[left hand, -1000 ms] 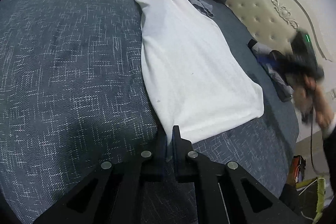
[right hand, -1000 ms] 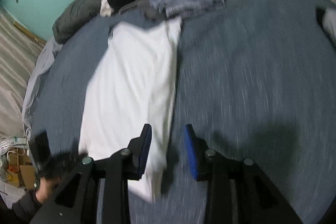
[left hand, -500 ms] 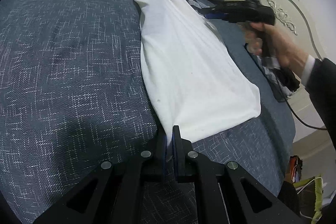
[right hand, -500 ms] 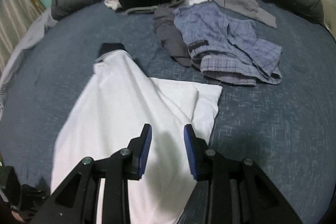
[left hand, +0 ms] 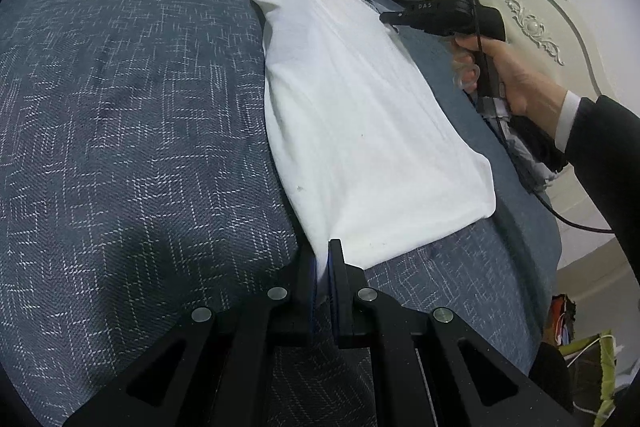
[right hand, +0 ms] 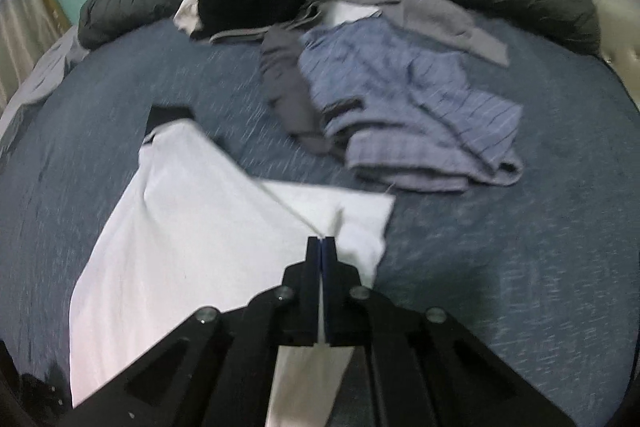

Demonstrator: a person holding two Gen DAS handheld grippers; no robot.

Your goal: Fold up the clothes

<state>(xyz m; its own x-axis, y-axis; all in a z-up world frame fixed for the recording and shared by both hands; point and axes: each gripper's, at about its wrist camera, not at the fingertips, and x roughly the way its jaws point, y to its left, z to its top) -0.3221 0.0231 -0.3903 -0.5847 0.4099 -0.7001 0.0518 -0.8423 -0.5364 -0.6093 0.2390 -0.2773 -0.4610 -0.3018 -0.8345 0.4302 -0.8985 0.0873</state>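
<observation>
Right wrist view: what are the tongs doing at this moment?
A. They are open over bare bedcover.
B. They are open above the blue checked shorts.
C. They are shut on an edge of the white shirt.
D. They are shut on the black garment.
C: the right tongs are closed with the white shirt pinched between them.
</observation>
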